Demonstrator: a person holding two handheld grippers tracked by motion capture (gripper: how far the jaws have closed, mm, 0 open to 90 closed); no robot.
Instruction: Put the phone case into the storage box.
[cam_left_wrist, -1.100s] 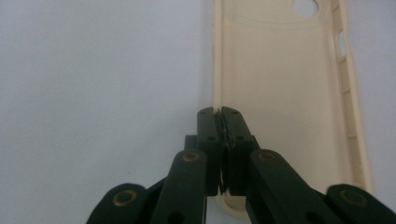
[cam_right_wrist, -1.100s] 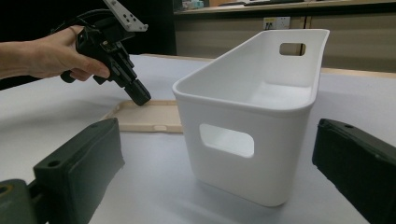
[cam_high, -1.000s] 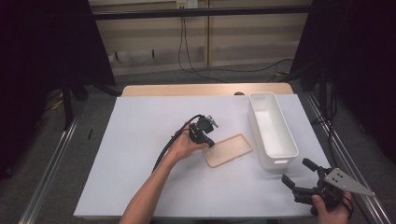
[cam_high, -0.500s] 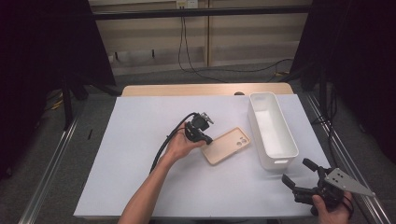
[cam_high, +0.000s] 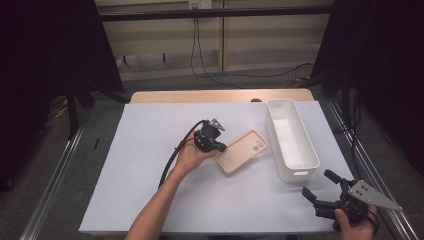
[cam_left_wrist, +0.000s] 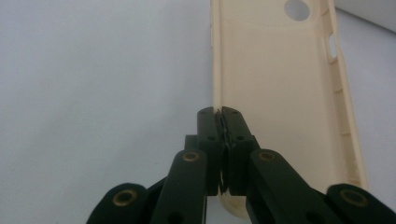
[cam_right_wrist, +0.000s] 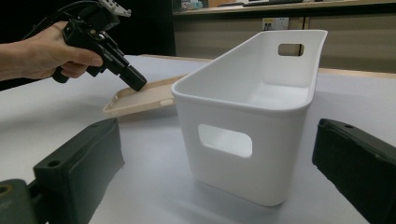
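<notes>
- The step in hand looks like carrying the phone case (cam_high: 243, 151) toward the white bin (cam_high: 291, 141): the left gripper (cam_high: 220, 146) has its jaws closed on one long rim of the case, as the left gripper view shows.
- In the right gripper view the gripped end of the case sits raised, so the case slopes; whether its far end touches the table (cam_high: 150, 165) cannot be told.
- The case lies mid-frame in the high view, just left of the bin, its camera-hole end nearest the bin wall.
- The right gripper (cam_high: 323, 191) rests at the lower right of the frame, jaws wide apart and holding nothing, facing the bin's near end.
- The next move probably calls for lifting the case higher to clear the bin's rim, then lowering it inside.
</notes>
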